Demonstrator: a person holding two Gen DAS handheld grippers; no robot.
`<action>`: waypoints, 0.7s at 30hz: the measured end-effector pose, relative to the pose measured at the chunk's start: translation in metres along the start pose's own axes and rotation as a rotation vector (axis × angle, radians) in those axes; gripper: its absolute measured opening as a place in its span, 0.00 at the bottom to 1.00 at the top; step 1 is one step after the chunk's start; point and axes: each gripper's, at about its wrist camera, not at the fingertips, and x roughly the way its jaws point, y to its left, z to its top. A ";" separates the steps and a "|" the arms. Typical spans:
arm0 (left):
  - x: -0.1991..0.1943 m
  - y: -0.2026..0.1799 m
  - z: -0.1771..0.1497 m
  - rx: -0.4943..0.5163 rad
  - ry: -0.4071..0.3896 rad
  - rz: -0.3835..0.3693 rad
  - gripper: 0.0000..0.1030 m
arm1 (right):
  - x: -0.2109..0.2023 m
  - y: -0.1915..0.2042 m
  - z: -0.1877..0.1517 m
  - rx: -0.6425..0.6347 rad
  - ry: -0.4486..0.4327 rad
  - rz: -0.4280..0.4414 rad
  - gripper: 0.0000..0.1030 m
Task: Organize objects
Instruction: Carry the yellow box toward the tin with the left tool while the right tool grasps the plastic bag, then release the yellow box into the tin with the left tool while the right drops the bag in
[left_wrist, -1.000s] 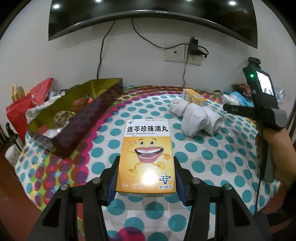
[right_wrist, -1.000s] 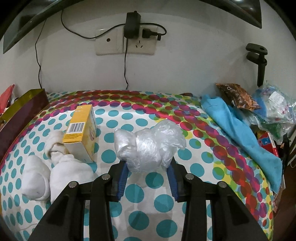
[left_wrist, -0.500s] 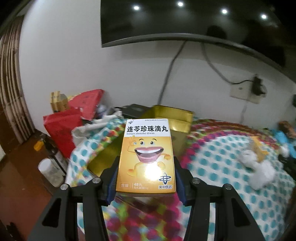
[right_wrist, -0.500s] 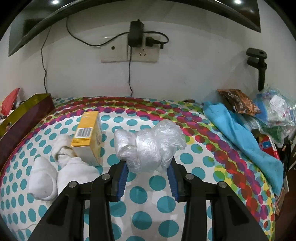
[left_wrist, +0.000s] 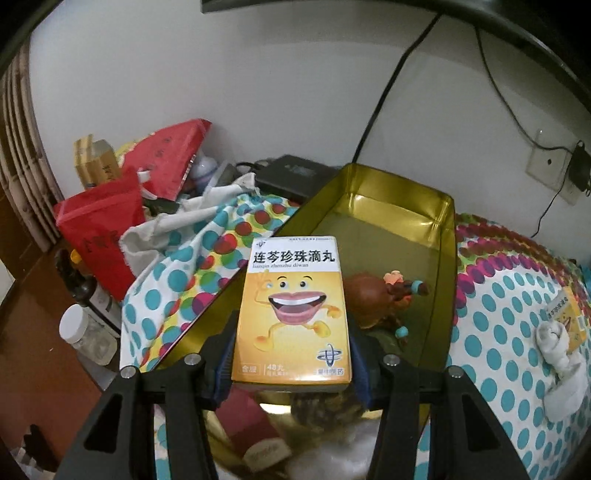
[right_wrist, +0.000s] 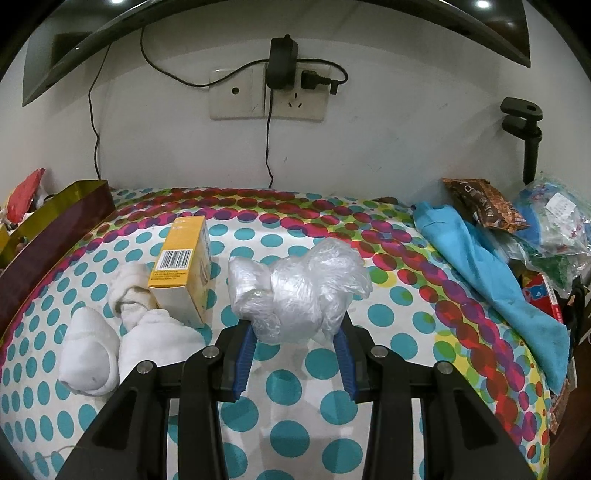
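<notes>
Swinging across from mid-counter, my left gripper (left_wrist: 291, 354) now hangs over the gold tin (left_wrist: 448, 229) at the left end, where a second ago it faced the spotted cloth and the socks. That reads to me as the carry nearly done: the medicine box (left_wrist: 291, 310) looks ready to be lowered in. Left of the tin sits clutter I am leaving alone: red bags (left_wrist: 99, 225), a white rag (left_wrist: 155, 236), bottles down by the floor. Inside the tin I can see a brown figurine (left_wrist: 376, 295) and, nearer me, something red and white under the fingers; the far half of the tin floor is bare, so I judge that the better spot for the box.

My left fingers (left_wrist: 223, 365) are clamped on the two long sides of the medicine box, partly closed, the box upright and facing the camera.

Further right, my right gripper (right_wrist: 295, 347) has not budged. Its fingers (right_wrist: 243, 354) are pinched on a crumpled clear plastic bag (right_wrist: 295, 291), held just over the spotted counter (right_wrist: 388, 314). To its left lie rolled white socks (right_wrist: 88, 347) touching a second yellow box (right_wrist: 183, 269); a blue cloth (right_wrist: 476, 266) lies well to its right.
</notes>
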 end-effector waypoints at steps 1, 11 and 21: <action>0.004 -0.002 0.002 0.005 0.009 0.009 0.51 | 0.000 0.000 0.000 0.003 0.000 0.002 0.35; -0.032 0.003 -0.003 -0.074 -0.118 -0.051 0.58 | 0.003 0.000 0.000 0.000 0.015 -0.001 0.35; -0.122 -0.008 -0.090 0.000 -0.223 -0.026 0.58 | 0.001 -0.001 0.000 -0.001 0.002 -0.007 0.35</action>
